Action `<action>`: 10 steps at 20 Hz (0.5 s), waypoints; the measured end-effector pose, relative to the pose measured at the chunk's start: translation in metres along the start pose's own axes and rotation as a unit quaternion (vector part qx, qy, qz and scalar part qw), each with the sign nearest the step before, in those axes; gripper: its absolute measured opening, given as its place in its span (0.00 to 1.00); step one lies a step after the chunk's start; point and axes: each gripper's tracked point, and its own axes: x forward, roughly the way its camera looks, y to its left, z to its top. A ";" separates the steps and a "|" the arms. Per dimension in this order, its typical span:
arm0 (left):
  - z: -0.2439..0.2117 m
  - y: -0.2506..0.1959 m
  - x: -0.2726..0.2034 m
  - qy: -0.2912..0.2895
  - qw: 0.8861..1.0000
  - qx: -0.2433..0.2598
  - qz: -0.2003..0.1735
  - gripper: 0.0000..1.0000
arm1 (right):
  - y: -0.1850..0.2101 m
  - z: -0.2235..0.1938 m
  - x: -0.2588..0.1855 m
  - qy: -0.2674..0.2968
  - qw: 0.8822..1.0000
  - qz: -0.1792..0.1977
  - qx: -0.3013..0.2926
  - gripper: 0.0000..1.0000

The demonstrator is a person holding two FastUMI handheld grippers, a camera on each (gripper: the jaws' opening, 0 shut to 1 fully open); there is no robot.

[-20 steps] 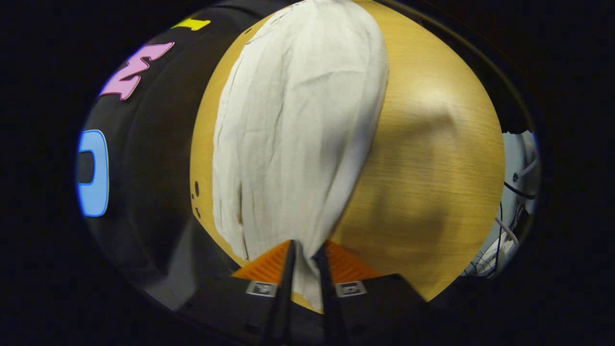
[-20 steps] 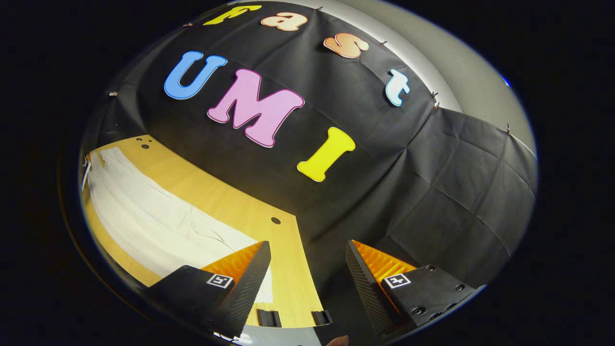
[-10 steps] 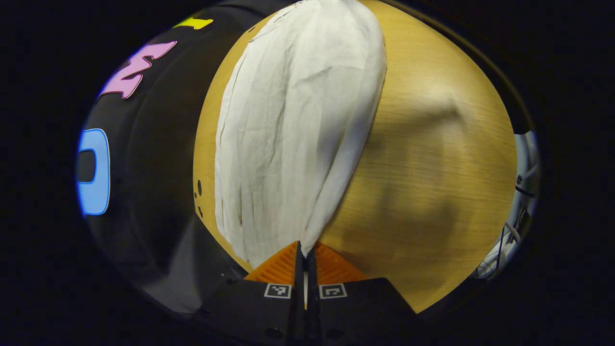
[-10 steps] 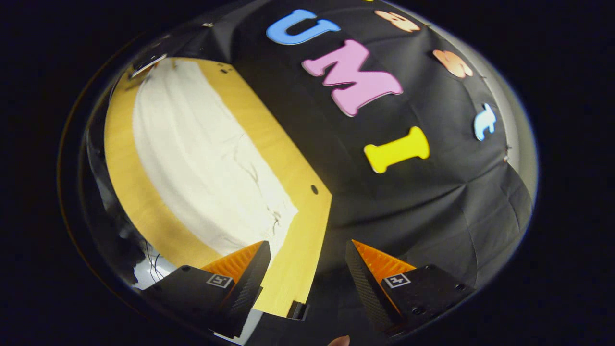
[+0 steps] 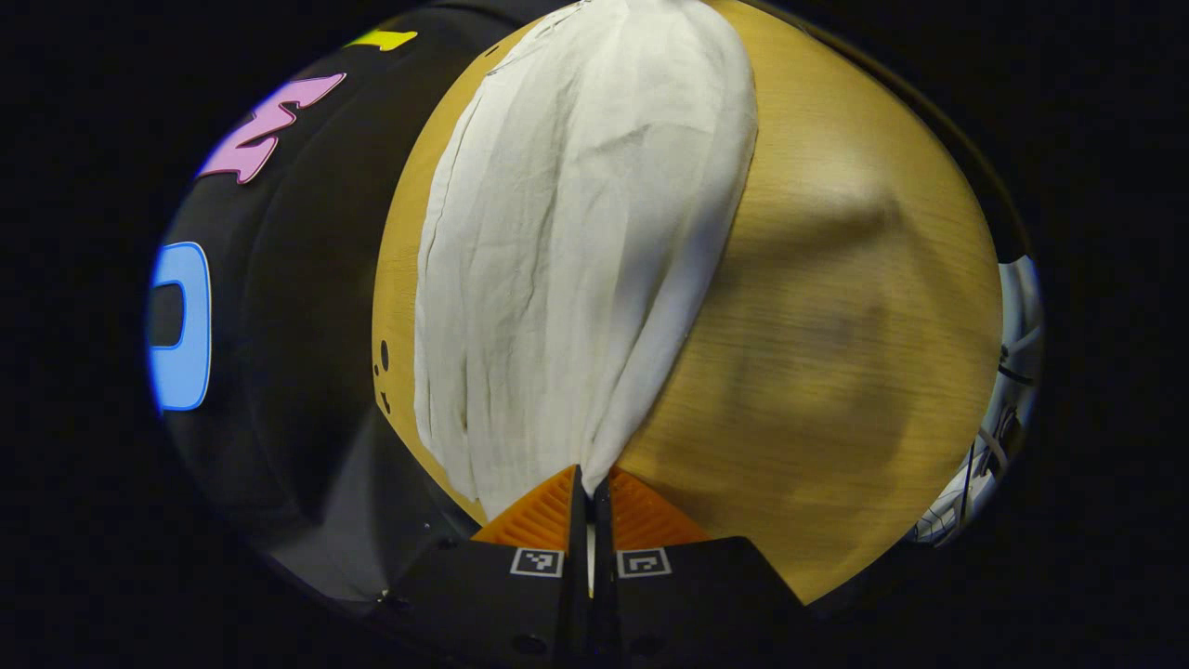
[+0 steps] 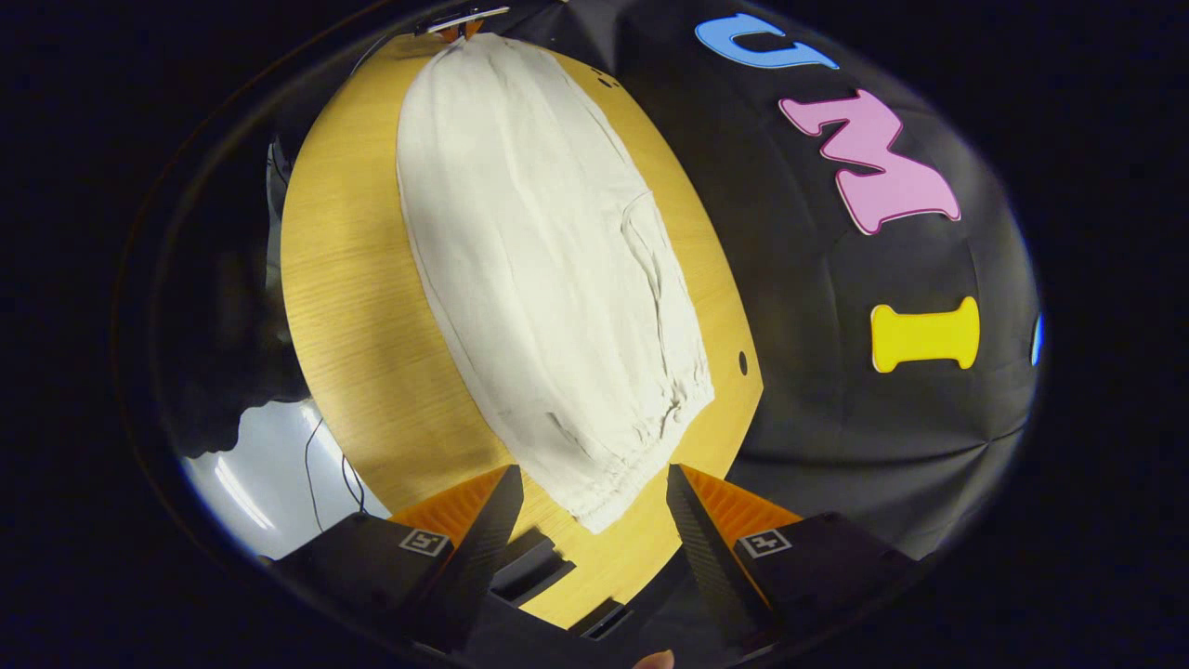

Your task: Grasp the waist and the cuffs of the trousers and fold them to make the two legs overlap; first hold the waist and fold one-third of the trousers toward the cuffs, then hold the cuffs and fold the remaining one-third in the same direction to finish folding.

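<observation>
Cream trousers [image 5: 576, 242] lie stretched lengthwise on the wooden table [image 5: 836, 325]. In the left gripper view the cloth narrows down into my left gripper [image 5: 590, 483], which is shut on the cuff end with a fold pinched between its fingers. In the right gripper view the trousers [image 6: 539, 269] run away from me, and their gathered waistband [image 6: 632, 455] lies just ahead of my right gripper [image 6: 594, 492]. That gripper stands open, fingers wide apart, above the waistband's corner and holding nothing. At the far cuff end the other gripper [image 6: 460, 23] shows small.
The black cloth wall [image 6: 836, 418] hangs close behind the table's long edge. Cables and pale floor [image 6: 279, 474] lie past the opposite edge. Black brackets [image 6: 539, 567] sit on the table's near end, and a small hole [image 6: 742, 362] marks its corner.
My left gripper closed on the cuff cloth about a second ago and has held since. My right gripper swung from facing the wall down over the trousers' waist end.
</observation>
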 end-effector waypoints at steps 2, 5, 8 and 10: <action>-0.001 0.000 0.000 0.005 1.000 -0.005 -0.004 0.07 | 0.007 -0.012 0.013 0.009 1.000 0.014 -0.004 0.97; 0.001 -0.002 -0.001 0.013 1.000 -0.010 -0.010 0.07 | 0.006 -0.014 0.029 0.001 0.999 0.014 -0.036 0.96; -0.001 -0.001 -0.001 0.019 1.000 -0.011 -0.010 0.07 | -0.005 -0.001 0.046 -0.019 0.996 0.007 -0.084 0.93; -0.001 0.001 0.002 0.022 1.000 -0.017 -0.011 0.07 | -0.011 0.003 0.058 -0.027 0.994 0.002 -0.110 0.94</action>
